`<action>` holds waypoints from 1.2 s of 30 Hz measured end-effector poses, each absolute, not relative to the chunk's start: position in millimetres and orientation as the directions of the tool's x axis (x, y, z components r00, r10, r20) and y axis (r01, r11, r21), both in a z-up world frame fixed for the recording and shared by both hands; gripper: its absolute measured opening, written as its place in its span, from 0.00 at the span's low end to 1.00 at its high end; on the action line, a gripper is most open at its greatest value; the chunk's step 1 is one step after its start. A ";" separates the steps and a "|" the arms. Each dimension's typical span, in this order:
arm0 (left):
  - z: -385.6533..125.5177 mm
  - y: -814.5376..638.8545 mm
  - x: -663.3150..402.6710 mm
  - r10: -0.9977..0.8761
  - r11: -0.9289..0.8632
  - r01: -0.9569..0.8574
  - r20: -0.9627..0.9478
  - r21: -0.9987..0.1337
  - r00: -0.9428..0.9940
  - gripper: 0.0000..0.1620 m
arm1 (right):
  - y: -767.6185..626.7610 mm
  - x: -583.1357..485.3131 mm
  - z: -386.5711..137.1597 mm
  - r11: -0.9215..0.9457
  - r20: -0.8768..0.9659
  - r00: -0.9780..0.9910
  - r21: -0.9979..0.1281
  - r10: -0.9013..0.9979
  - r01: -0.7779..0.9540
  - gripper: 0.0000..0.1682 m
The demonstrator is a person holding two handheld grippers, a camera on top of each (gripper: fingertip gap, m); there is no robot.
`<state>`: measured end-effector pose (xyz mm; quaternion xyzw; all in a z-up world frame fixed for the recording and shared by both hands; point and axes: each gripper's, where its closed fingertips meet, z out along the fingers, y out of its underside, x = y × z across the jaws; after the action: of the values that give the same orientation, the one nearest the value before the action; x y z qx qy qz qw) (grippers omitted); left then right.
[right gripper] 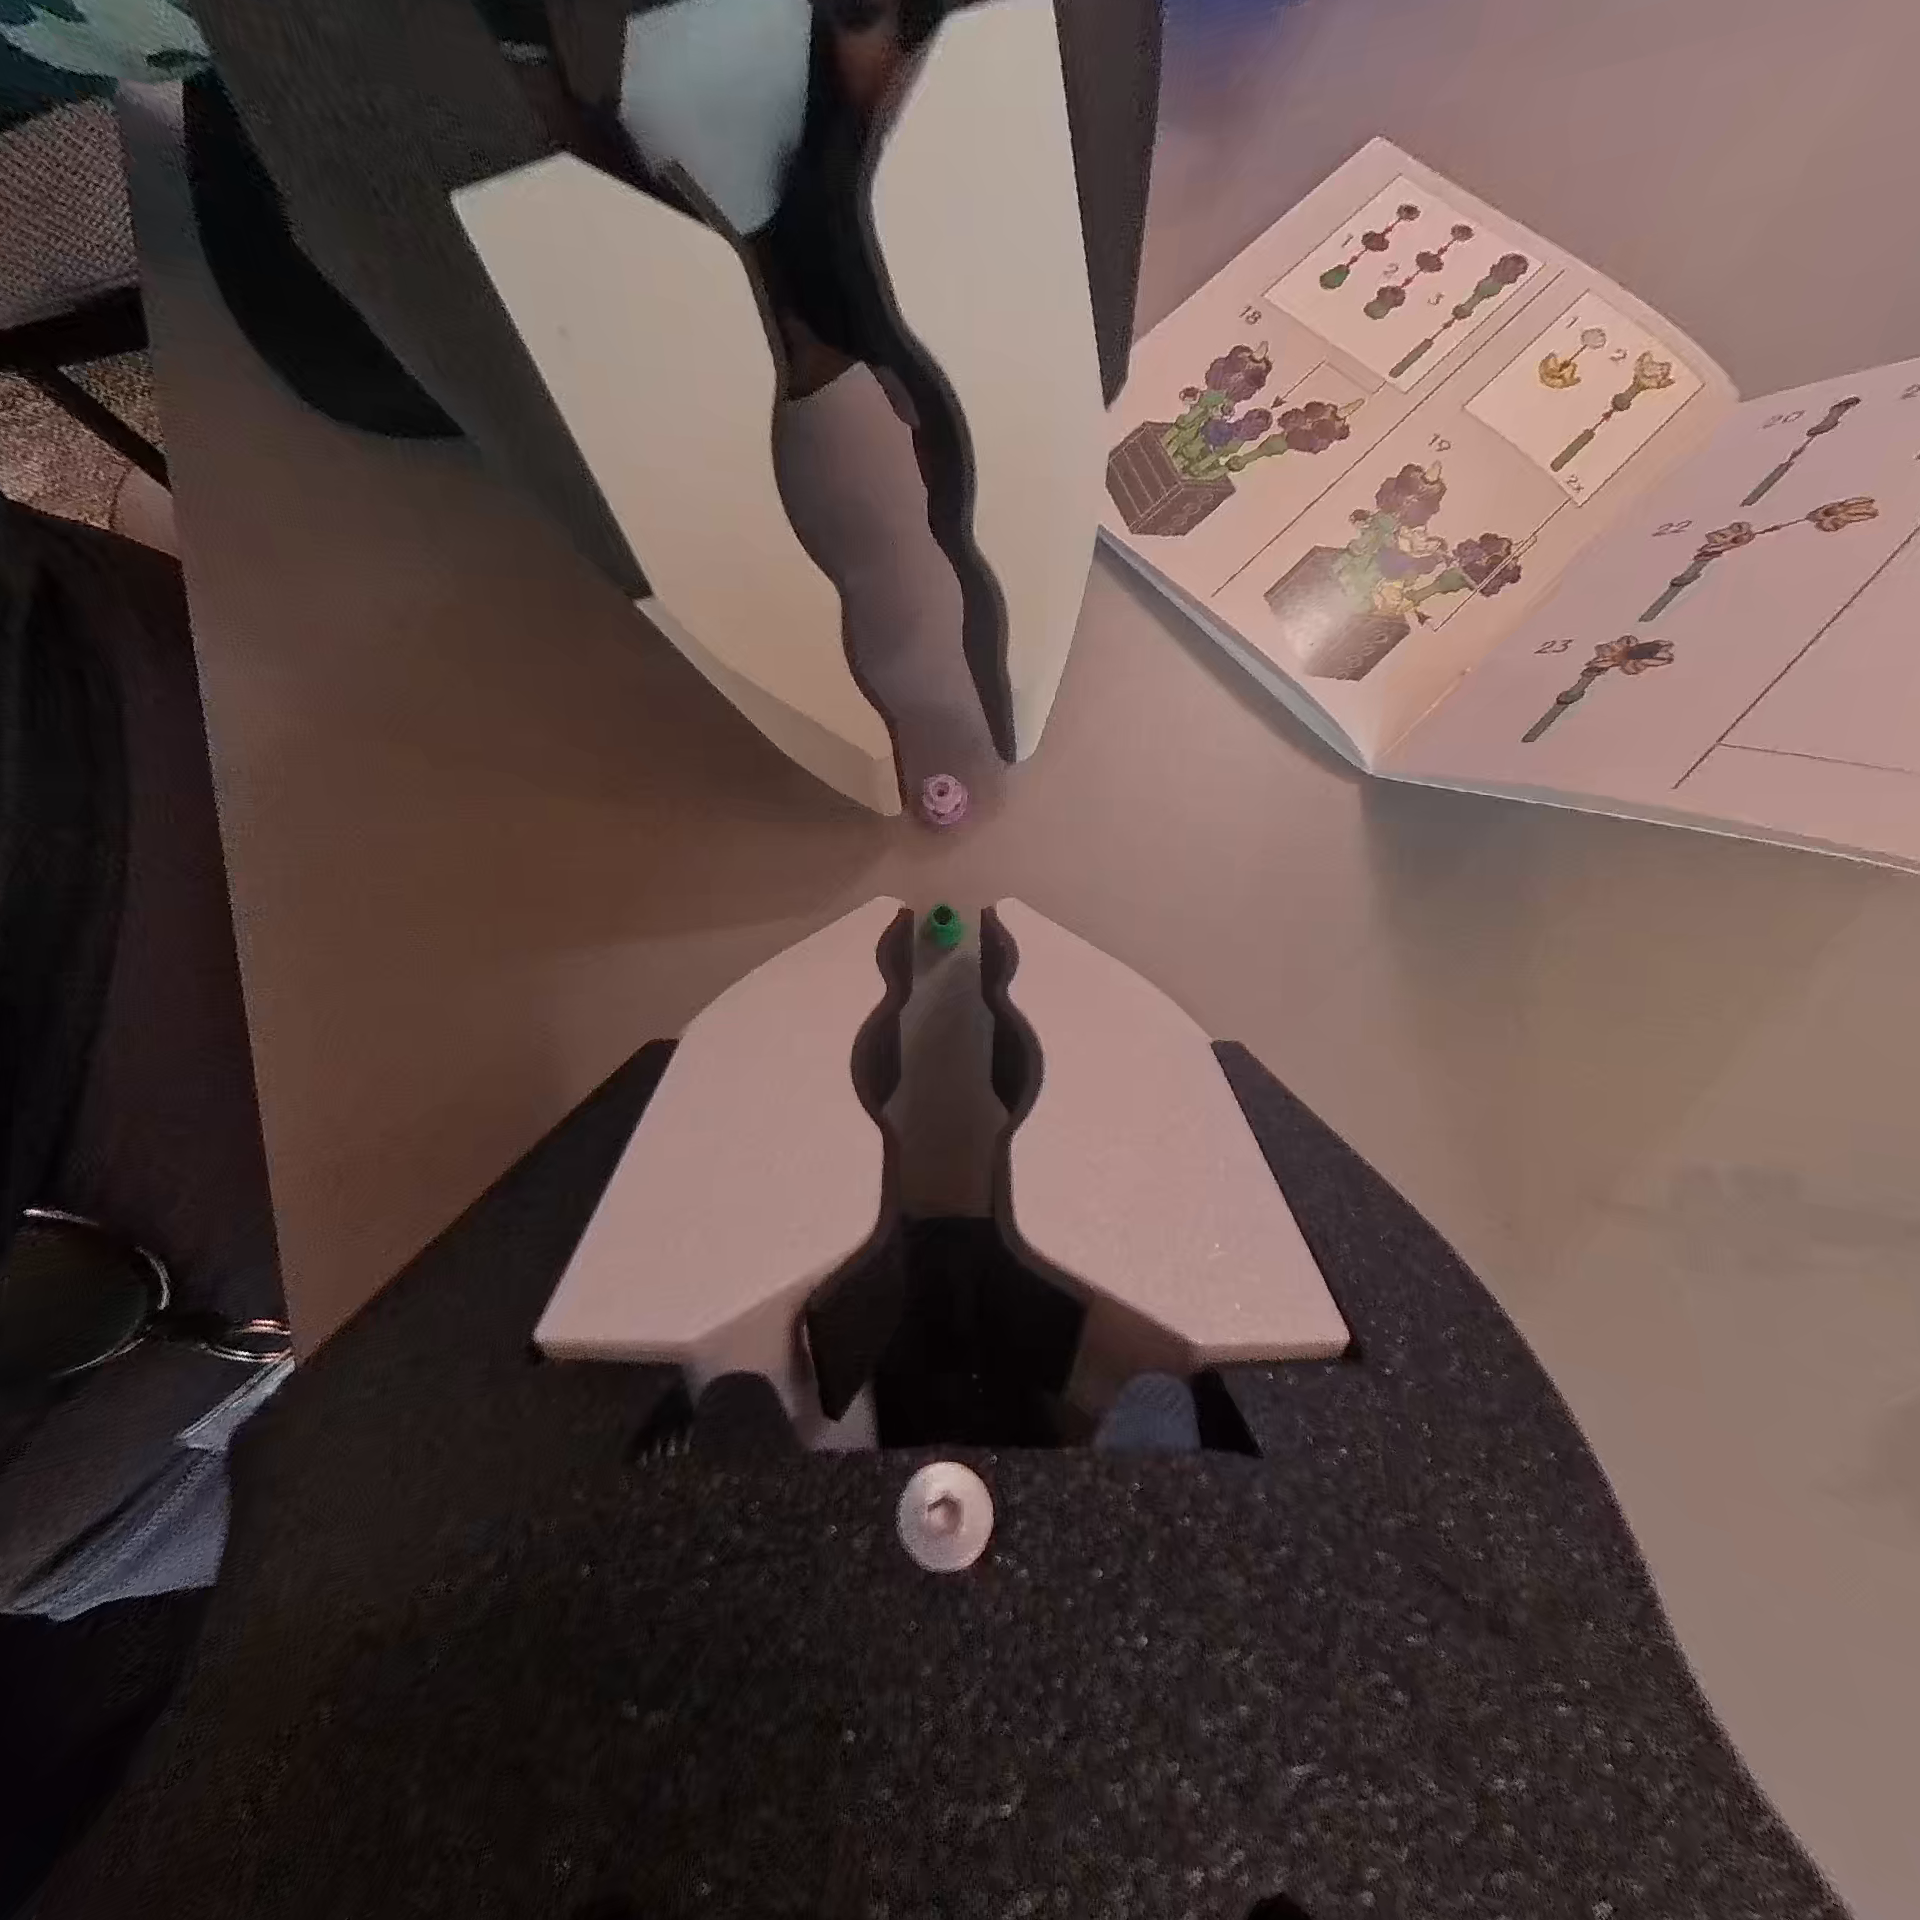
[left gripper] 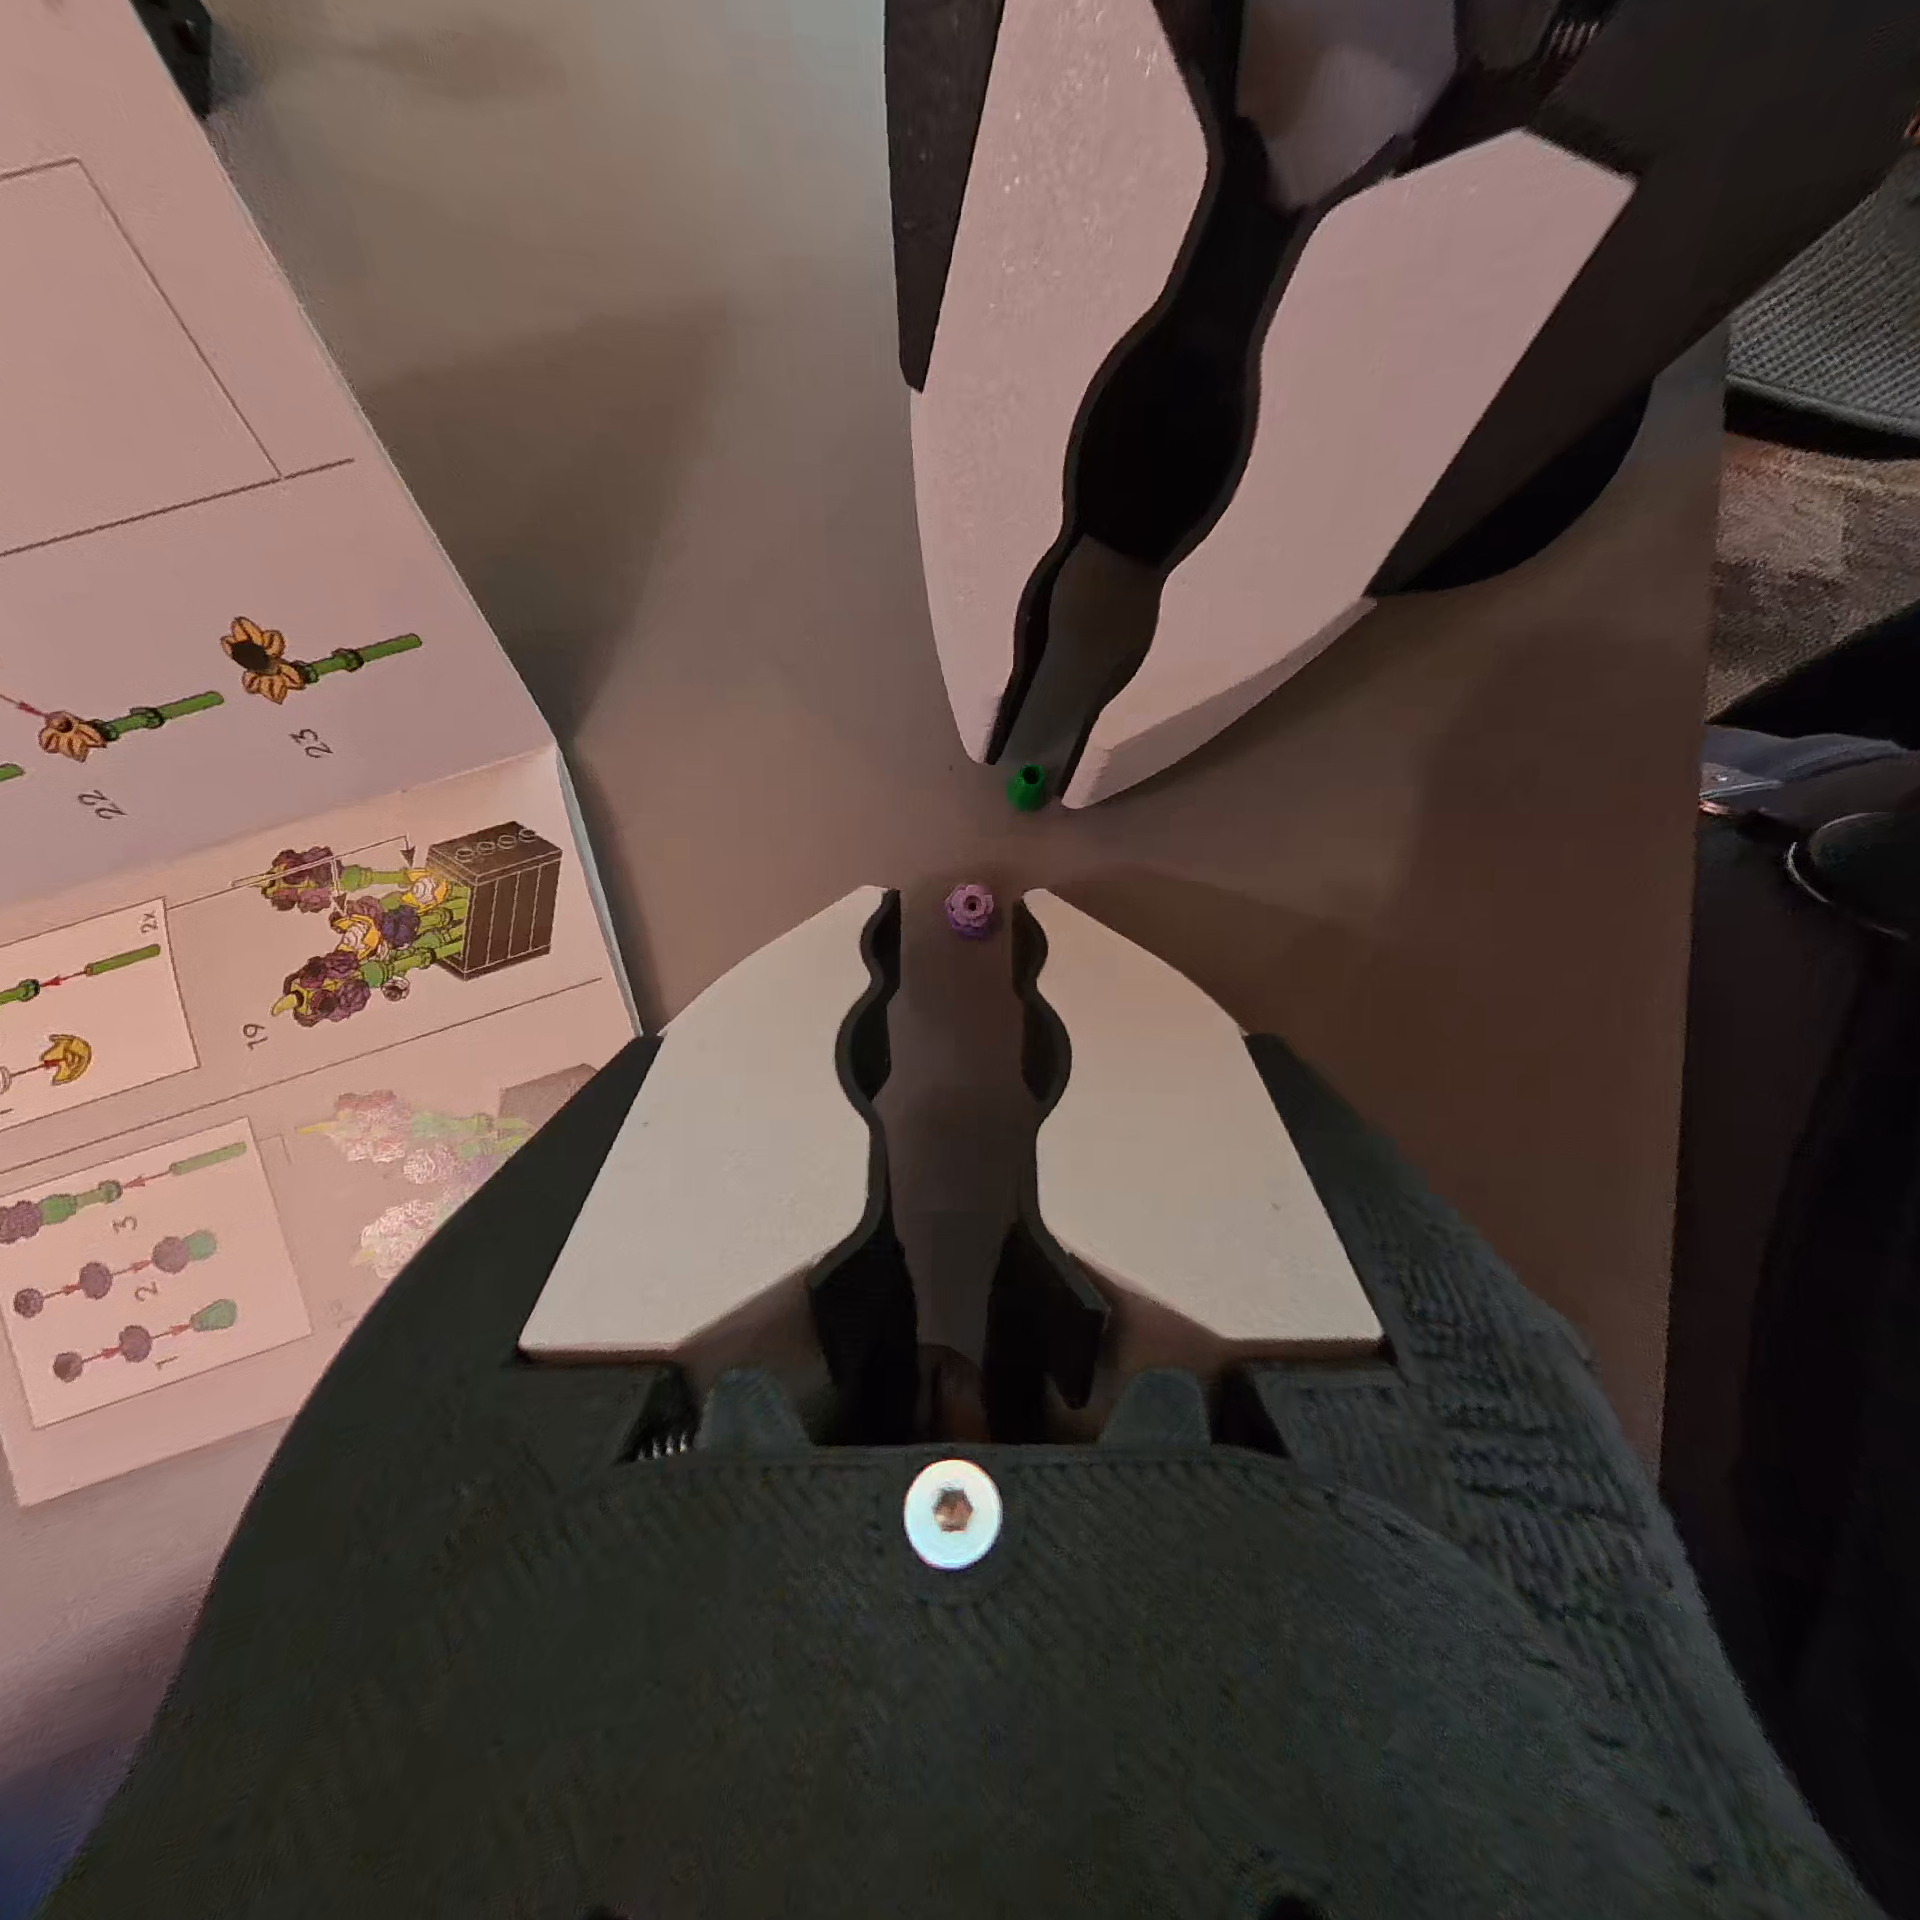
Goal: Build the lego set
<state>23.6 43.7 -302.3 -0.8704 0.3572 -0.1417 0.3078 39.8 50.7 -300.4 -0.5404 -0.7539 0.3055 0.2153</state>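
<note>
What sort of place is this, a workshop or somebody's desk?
Probably a desk or hobby table indoors: a plain table, an open instruction booklet, tiny purple and green lego pieces, and carpet beyond the edge.

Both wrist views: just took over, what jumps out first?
The two grippers face each other tip to tip over the grey table. The left gripper is open with a small purple flower piece at its tips; the right gripper is open around a small green piece. An open instruction booklet lies beside them.
</note>
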 end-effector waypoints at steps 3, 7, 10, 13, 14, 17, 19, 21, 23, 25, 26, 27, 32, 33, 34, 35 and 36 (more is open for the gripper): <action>-306.2 43.4 25.6 -0.722 -0.559 -0.551 0.039 -0.620 0.691 0.11 | 50.9 39.2 -298.9 0.226 -0.002 -0.321 -0.706 0.947 0.671 0.07; -309.0 43.2 28.0 -0.729 -0.564 -0.554 0.054 -0.613 0.683 0.07 | 50.6 39.1 -298.4 0.226 -0.001 -0.322 -0.711 0.947 0.666 0.07; -304.6 48.0 24.8 -0.695 -0.577 -0.505 0.062 -0.642 0.716 0.06 | 51.2 37.5 -294.2 0.226 0.012 -0.319 -0.731 0.948 0.643 0.07; -256.8 59.3 27.8 -0.623 -0.528 -0.149 0.262 -0.836 0.737 0.06 | 50.9 26.3 -262.3 0.263 0.129 -0.307 -0.856 0.943 0.446 0.09; -229.4 60.6 27.5 -0.605 -0.508 0.076 0.418 -0.858 0.678 0.06 | 49.4 21.0 -241.2 0.290 0.204 -0.282 -0.906 0.938 0.310 0.09; -156.0 52.5 7.6 -0.599 -0.500 0.656 0.772 -0.566 0.210 0.06 | 38.6 18.3 -169.8 0.373 0.390 -0.113 -0.916 0.914 -0.144 0.09; -139.1 43.8 -1.5 -0.592 -0.539 0.769 0.804 -0.343 -0.056 0.06 | 32.4 16.3 -149.9 0.445 0.468 -0.049 -0.864 0.882 -0.238 0.09; -138.4 37.3 2.0 -0.570 -0.578 0.778 0.804 -0.244 -0.171 0.06 | 30.0 8.5 -144.8 0.495 0.517 -0.036 -0.837 0.855 -0.234 0.11; -138.5 31.3 7.6 -0.568 -0.599 0.769 0.796 -0.224 -0.210 0.06 | 26.9 1.6 -145.3 0.498 0.524 -0.075 -0.839 0.849 -0.220 0.12; -138.0 28.1 9.5 -0.568 -0.604 0.768 0.791 -0.214 -0.227 0.06 | 24.3 -0.3 -142.3 0.495 0.525 -0.091 -0.837 0.846 -0.233 0.11; -138.4 27.0 10.1 -0.569 -0.605 0.767 0.791 -0.217 -0.225 0.06 | 22.3 -0.2 -140.5 0.497 0.530 -0.098 -0.834 0.842 -0.242 0.11; -139.3 26.0 10.9 -0.570 -0.605 0.764 0.791 -0.222 -0.221 0.06 | 20.9 -0.3 -139.7 0.499 0.534 -0.105 -0.832 0.839 -0.243 0.10; -141.7 24.3 11.6 -0.562 -0.614 0.761 0.793 -0.209 -0.235 0.06 | 18.3 -1.2 -142.0 0.512 0.544 -0.132 -0.832 0.829 -0.212 0.06; -141.9 24.0 11.9 -0.563 -0.615 0.760 0.792 -0.211 -0.236 0.06 | 17.9 -0.9 -142.3 0.509 0.540 -0.140 -0.835 0.830 -0.208 0.06; -142.1 23.2 12.1 -0.565 -0.617 0.757 0.791 -0.216 -0.234 0.06 | 17.0 -0.4 -142.3 0.500 0.533 -0.154 -0.841 0.832 -0.207 0.06; -141.9 22.1 12.6 -0.568 -0.623 0.750 0.789 -0.224 -0.235 0.06 | 15.7 0.3 -142.0 0.487 0.522 -0.173 -0.848 0.835 -0.210 0.06; -141.1 20.3 13.0 -0.572 -0.631 0.739 0.785 -0.235 -0.239 0.08 | 13.7 1.6 -141.0 0.467 0.508 -0.198 -0.856 0.838 -0.221 0.06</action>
<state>13.0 20.3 -141.1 -0.4524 -0.0922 -0.7816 0.4194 1.6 13.7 -141.0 -0.2463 -0.6270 0.4538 0.5833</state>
